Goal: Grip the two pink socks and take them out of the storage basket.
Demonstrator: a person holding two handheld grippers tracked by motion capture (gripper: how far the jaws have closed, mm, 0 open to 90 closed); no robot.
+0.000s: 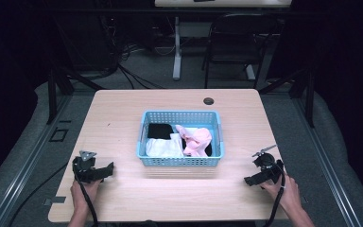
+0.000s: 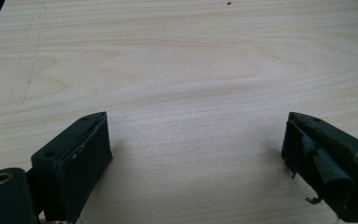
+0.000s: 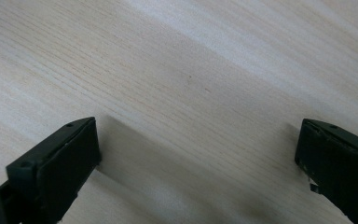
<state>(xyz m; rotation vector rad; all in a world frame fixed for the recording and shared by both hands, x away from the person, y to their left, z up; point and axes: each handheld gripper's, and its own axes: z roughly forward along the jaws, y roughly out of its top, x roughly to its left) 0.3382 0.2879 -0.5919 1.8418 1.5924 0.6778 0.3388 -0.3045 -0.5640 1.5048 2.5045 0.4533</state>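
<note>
- Holding both grippers low over the wooden table (image 1: 123, 113), I see each one near my edge of it.
- My left gripper (image 1: 108, 169) has its jaws wide apart, nothing between them.
- My right gripper (image 1: 249, 179) is also released and grasps nothing.
- Between them, further from me, the blue basket (image 1: 180, 161) stands mid-table, well apart from both.
- Inside it lie a pink cloth (image 1: 197, 140), a white cloth (image 1: 163, 147) and a black cloth (image 1: 159, 130).

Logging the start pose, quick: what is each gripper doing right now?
Left gripper: open, holding nothing, over bare table.
Right gripper: open, holding nothing, over bare table.
</note>
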